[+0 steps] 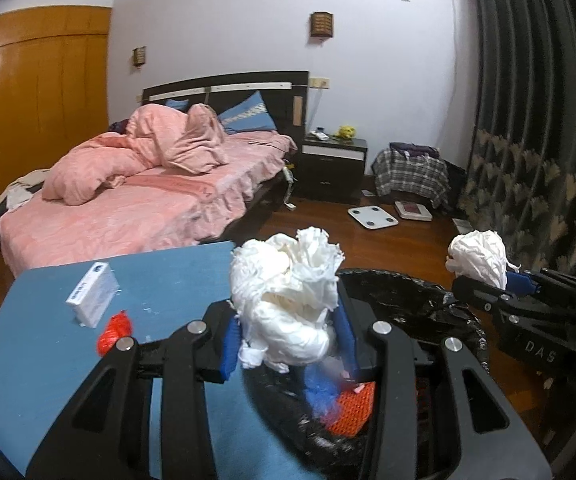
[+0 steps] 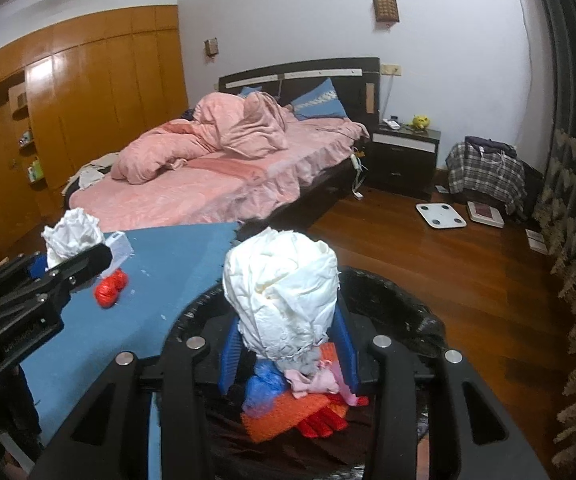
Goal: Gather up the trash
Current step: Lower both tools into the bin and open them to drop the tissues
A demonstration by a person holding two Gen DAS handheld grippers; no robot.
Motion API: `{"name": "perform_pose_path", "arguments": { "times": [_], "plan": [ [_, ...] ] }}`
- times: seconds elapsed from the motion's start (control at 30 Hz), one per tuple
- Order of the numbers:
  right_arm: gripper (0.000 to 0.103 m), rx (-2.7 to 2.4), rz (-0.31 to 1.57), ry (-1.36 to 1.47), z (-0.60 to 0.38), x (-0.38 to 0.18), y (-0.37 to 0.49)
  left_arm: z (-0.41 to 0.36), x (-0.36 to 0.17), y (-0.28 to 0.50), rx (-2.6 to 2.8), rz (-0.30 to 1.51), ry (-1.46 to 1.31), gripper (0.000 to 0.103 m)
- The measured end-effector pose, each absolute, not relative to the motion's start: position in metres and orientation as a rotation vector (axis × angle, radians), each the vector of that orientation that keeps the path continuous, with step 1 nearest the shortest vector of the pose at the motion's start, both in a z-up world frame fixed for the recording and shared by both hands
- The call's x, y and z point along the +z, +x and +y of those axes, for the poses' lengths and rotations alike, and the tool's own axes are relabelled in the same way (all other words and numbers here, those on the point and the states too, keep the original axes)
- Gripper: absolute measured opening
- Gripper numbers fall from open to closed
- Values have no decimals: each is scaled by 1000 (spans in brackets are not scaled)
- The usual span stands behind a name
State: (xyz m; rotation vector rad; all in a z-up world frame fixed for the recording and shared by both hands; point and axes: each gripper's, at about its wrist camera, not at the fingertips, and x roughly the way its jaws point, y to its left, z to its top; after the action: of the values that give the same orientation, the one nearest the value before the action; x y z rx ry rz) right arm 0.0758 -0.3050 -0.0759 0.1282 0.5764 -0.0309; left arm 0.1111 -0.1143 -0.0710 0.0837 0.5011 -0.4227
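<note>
- Left gripper: clenched on a wad of crumpled white tissue, held between its blue fingers over the near rim of the trash bin.
- Right gripper: likewise clamped on a second wad of white tissue, positioned above the bin's opening.
- In the left wrist view the right gripper shows at the far side of the bin, its tissue wad standing above the fingers.
- Trash bin: lined with a black plastic bag; it stands just beside the blue table.
- Bin contents: orange mesh netting, a red ribbed item, a blue scrap and a pale pink scrap.
- On the blue table, outside the bin: a red mesh bundle and a small white box, near one another.
- Background: a bed with pink bedding, a dark nightstand and a white bathroom scale on the wooden floor.
</note>
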Motion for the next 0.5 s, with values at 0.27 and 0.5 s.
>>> {"name": "perform_pose_path", "arguments": {
  "times": [0.27,0.5],
  "plan": [
    [40,-61,599,145,-329,-91,82,-148,-91,130,-474,528,117,38],
    [47,-74,626,149,-347,-107,87,-172,-104,152,-555,575,100,52]
  ]
}}
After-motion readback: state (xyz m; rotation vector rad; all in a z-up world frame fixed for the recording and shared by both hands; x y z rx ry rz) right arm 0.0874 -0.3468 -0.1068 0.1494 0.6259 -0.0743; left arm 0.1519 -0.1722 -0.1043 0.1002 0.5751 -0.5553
